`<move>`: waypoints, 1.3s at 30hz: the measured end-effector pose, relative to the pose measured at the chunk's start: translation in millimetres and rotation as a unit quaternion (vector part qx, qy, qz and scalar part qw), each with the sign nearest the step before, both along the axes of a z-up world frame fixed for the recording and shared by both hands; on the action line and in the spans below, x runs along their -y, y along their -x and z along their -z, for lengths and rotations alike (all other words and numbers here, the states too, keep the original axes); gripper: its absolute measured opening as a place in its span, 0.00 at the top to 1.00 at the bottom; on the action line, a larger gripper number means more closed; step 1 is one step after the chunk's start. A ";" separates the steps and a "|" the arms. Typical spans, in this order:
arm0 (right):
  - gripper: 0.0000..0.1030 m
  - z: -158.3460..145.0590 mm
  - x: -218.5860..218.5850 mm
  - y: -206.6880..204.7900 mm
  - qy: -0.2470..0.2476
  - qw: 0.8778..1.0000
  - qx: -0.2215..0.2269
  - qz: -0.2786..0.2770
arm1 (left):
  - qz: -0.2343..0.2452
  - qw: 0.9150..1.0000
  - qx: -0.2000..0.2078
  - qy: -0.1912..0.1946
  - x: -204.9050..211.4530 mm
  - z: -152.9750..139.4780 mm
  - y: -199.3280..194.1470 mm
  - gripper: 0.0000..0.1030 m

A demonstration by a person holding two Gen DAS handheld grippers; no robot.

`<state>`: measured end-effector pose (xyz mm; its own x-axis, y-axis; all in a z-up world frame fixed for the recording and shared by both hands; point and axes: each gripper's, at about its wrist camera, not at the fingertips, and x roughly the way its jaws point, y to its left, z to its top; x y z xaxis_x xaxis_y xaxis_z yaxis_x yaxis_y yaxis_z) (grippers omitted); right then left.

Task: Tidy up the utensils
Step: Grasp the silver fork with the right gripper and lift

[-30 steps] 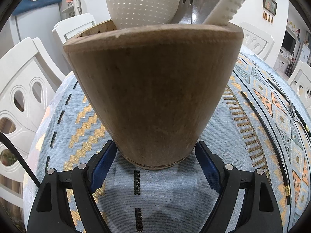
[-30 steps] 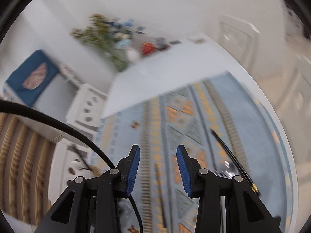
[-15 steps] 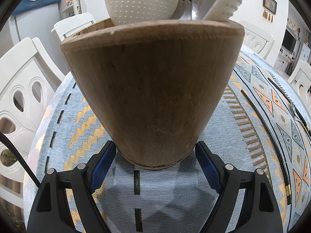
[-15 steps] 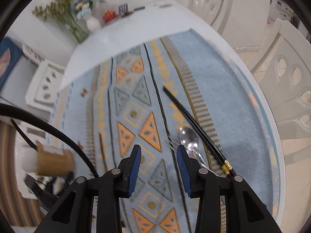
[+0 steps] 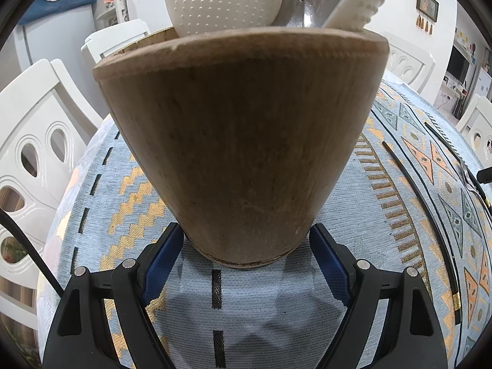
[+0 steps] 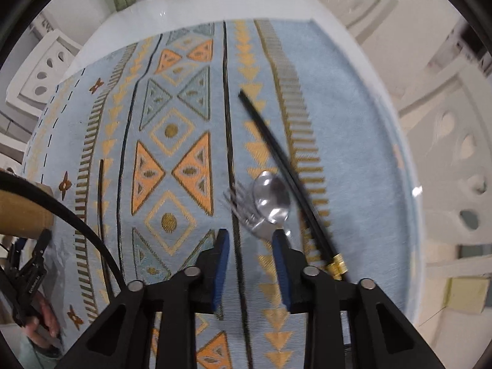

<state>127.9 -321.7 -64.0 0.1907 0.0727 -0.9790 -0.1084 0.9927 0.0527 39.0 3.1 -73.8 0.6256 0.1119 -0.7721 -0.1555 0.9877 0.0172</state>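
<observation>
Your left gripper (image 5: 246, 246) is clamped on the wooden holder (image 5: 243, 141); a dotted white utensil (image 5: 224, 0) sticks out at 12 o'clock. Your right gripper (image 6: 250, 240) is closing on nothing yet, with the fork (image 6: 243, 206), spoon (image 6: 272, 198) and black chopsticks (image 6: 286, 169) at its 1 o'clock, on the patterned blue cloth (image 6: 347, 141). White chairs (image 5: 40, 141) around.

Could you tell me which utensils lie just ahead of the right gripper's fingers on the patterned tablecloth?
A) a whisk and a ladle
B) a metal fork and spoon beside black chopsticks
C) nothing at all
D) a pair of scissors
B: the right wrist view shows a fork and spoon lying together just ahead of the right gripper, with black chopsticks alongside.
</observation>
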 end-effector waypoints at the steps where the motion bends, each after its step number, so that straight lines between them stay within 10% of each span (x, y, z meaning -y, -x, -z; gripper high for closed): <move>1: 0.75 2.7 1.7 0.5 -0.007 1.000 0.000 0.003 | 0.000 1.000 0.000 0.000 0.0 0.0 0.2 0.18; 23: 0.72 33.1 4.0 -24.7 0.015 0.995 -0.061 -0.076 | 0.000 1.000 -0.003 -0.001 -0.5 0.5 -0.5 0.18; 30: 0.45 42.1 -1.3 -40.8 -0.008 0.989 -0.112 -0.095 | 0.000 1.000 -0.003 -0.001 -0.6 0.3 -0.5 0.18; 39: 0.74 36.4 -46.5 -24.9 0.036 0.992 -0.099 -0.072 | 0.000 1.000 -0.003 -0.001 -0.4 -0.1 -1.2 0.18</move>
<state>152.8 -275.2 -100.4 -0.0129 0.0141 -0.9998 -0.2447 0.9694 0.0169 40.2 3.5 -73.7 0.6205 0.1136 -0.7759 -0.1560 0.9876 0.0198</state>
